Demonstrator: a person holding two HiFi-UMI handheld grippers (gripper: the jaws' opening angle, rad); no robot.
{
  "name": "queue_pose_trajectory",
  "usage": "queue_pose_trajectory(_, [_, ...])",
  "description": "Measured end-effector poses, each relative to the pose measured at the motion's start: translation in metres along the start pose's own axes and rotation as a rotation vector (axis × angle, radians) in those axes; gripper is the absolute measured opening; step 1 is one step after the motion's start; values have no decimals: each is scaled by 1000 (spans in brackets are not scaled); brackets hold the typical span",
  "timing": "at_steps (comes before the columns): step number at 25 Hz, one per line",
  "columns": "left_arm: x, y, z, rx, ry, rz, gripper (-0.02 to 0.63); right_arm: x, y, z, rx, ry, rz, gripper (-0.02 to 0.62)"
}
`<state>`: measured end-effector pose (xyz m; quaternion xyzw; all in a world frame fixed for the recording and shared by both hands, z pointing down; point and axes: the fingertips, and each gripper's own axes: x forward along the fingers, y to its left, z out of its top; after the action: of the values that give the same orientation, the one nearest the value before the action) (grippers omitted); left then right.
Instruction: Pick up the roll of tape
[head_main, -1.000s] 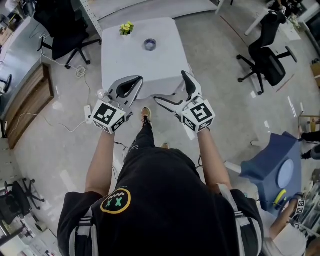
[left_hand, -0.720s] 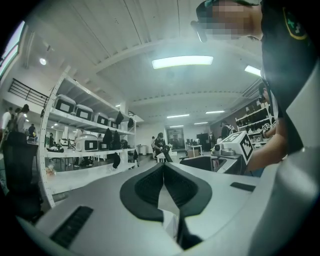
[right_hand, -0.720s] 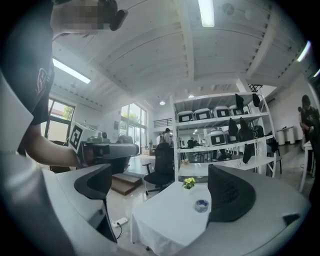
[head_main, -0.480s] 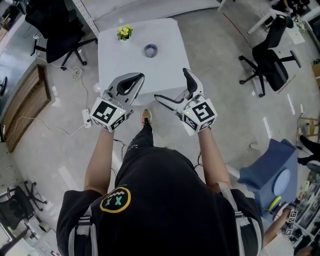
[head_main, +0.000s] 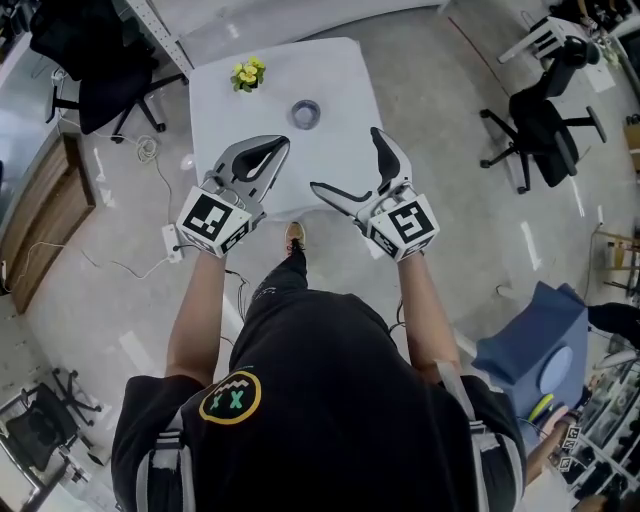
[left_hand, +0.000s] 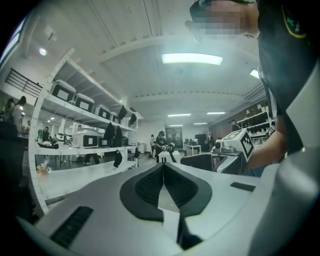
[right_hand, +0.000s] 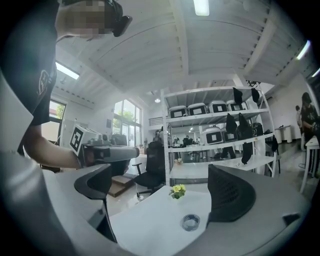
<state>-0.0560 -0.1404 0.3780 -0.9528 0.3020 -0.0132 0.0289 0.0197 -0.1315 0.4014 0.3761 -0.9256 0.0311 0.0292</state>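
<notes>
The roll of tape is a small grey ring lying flat on the white table, toward its far side; the right gripper view shows the roll of tape low between the jaws, well ahead of them. My left gripper hovers above the table's near edge, with its jaws pressed together and nothing in them. My right gripper is held beside it with the jaws wide apart and empty. In its own view, the left gripper points at the room and shows no tape.
A small pot of yellow flowers stands at the table's far left corner. Black office chairs stand right and far left of the table. A power strip and cables lie on the floor at left. Shelving rises behind the table.
The table and tape roll have come a little nearer to both grippers as the person steps toward them. Neither gripper's jaws have changed.
</notes>
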Motion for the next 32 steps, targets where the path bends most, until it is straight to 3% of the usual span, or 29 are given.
queue_pose_trajectory(12, [39, 85, -8, -3, 2, -34, 20, 75, -51, 5, -15, 22, -27, 600])
queue_pose_trajectory(26, [94, 112, -14, -10, 32, 47, 20, 102, -99, 6, -2, 15, 74, 598])
queue_pose_trajectory(32, [100, 122, -13, 2, 40, 67, 20, 115, -107, 3, -57, 64, 123, 598])
